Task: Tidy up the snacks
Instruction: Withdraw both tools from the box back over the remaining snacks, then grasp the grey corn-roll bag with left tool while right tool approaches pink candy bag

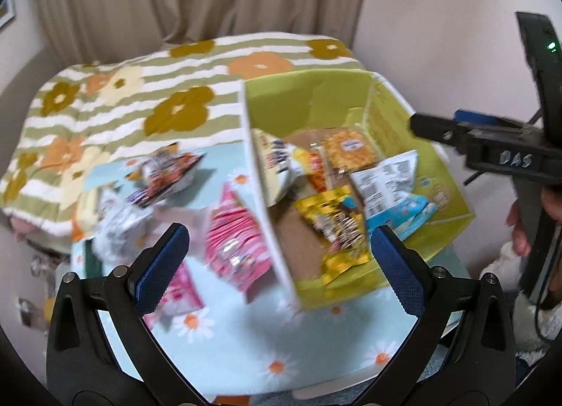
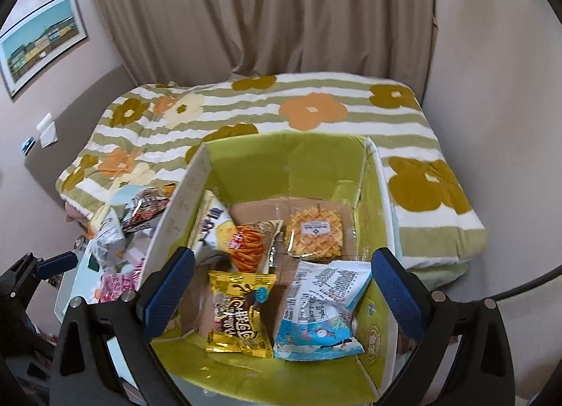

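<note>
both grippers, left point(image 1: 277, 255) and right point(image 2: 281, 277), are wide and empty; the box point(image 2: 246, 149) holds sorted snacks, while the pink pack point(image 1: 239, 247) waits outside on the table point(image 1: 246, 346).

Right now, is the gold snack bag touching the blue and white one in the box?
Touching. In the right wrist view the gold bag meets the blue and white bag edge to edge.
</note>
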Demonstrator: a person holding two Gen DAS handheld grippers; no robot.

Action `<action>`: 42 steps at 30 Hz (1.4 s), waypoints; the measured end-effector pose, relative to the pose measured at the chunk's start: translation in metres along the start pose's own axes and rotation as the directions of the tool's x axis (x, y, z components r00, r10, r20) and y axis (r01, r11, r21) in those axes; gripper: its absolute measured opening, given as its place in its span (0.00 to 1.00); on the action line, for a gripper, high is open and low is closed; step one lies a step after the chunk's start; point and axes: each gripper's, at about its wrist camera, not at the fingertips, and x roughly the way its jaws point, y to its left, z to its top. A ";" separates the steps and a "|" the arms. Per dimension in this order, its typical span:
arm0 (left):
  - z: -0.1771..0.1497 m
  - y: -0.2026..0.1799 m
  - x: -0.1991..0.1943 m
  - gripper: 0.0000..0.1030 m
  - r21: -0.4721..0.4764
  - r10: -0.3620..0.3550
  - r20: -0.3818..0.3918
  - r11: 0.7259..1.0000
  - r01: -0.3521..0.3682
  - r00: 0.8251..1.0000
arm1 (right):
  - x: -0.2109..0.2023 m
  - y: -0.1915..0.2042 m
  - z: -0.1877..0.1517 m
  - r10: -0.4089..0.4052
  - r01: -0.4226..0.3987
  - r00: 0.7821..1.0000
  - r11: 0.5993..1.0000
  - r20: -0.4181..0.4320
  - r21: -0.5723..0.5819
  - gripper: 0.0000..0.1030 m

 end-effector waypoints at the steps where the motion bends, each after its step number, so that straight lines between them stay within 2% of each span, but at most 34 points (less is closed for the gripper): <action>1: -0.004 0.003 -0.005 1.00 -0.004 0.024 0.006 1.000 -0.024 1.000 | -0.003 0.001 -0.001 0.006 -0.006 1.000 1.000 0.009 -0.008 0.97; 7: -0.025 0.032 -0.029 1.00 -0.062 0.074 0.041 0.996 -0.071 0.996 | -0.022 0.030 -0.006 0.057 -0.053 0.996 0.997 0.073 -0.061 0.97; 14: -0.042 0.093 -0.056 1.00 -0.128 0.118 0.085 0.986 -0.107 0.989 | -0.027 0.087 -0.009 0.109 -0.099 0.990 0.988 0.090 -0.115 0.97; 18: -0.047 0.138 -0.063 1.00 -0.134 0.122 0.084 0.985 -0.110 0.989 | -0.020 0.120 -0.013 0.115 -0.106 0.989 0.989 0.089 -0.102 0.97; 22: -0.050 0.178 -0.063 1.00 -0.103 0.106 0.067 0.990 -0.098 0.992 | -0.004 0.156 -0.019 0.118 -0.114 0.991 0.991 0.066 -0.070 0.97; 27: -0.049 0.220 -0.051 1.00 -0.062 0.054 0.036 0.997 -0.052 0.998 | 0.020 0.198 -0.030 0.108 -0.107 0.994 0.994 0.021 -0.033 0.97; 33: -0.043 0.258 -0.026 0.99 0.000 -0.041 -0.013 0.999 0.041 0.999 | 0.048 0.238 -0.049 0.067 -0.066 0.997 0.998 -0.031 0.012 0.97; 38: -0.034 0.273 0.004 0.99 0.045 -0.131 -0.074 0.990 0.135 0.989 | 0.070 0.262 -0.071 0.031 -0.027 0.996 0.998 -0.085 0.054 0.97; 42: -0.029 0.274 0.037 0.99 0.071 -0.186 -0.131 0.978 0.196 0.974 | 0.091 0.274 -0.089 0.035 -0.024 0.990 0.997 -0.135 0.080 0.97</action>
